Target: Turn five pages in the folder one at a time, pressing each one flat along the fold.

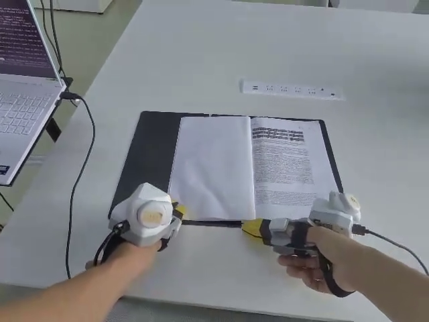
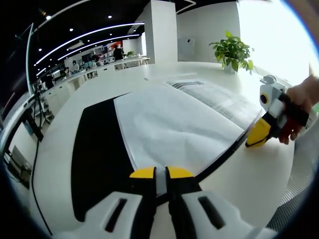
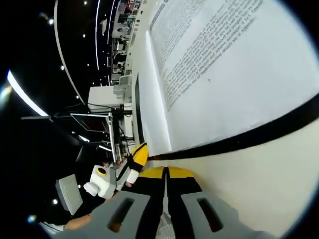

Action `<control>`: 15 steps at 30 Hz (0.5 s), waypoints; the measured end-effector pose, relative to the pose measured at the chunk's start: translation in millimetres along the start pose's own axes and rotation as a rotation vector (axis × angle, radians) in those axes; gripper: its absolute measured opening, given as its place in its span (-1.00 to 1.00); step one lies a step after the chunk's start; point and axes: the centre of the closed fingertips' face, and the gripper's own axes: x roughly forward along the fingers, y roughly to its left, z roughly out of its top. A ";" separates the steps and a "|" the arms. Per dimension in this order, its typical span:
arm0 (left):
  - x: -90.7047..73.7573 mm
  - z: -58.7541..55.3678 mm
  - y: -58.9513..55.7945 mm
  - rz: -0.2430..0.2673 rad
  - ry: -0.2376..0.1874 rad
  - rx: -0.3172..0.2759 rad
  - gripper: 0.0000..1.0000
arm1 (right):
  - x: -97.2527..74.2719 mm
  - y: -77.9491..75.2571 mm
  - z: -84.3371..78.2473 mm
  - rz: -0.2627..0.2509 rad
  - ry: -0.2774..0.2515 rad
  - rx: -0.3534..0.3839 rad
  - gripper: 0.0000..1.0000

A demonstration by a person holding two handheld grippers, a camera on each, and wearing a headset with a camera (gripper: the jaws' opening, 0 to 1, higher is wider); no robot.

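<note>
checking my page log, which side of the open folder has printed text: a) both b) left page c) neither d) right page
d: in the head view the right page carries lines of print, while the left page is plain white.

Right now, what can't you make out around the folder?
Head view: print on the right page too small to read.
Head view: laptop cut off by the left edge.
Left gripper view: whether the left tongs pinch the left page's corner; their tips cover it.
</note>
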 end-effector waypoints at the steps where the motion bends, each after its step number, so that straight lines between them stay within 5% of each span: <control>1: -0.1 0.0 0.0 0.000 0.000 0.000 -0.89 | -1.6 -1.1 -3.2 0.001 0.002 0.006 -1.00; 10: -1.1 0.6 0.4 0.005 0.011 -0.039 -0.88 | -26.7 16.8 -18.8 0.058 -0.034 0.017 -1.00; 15: -7.7 -1.3 -10.7 -0.034 0.057 -0.067 -0.62 | -47.1 40.7 -14.2 0.102 -0.098 -0.025 -1.00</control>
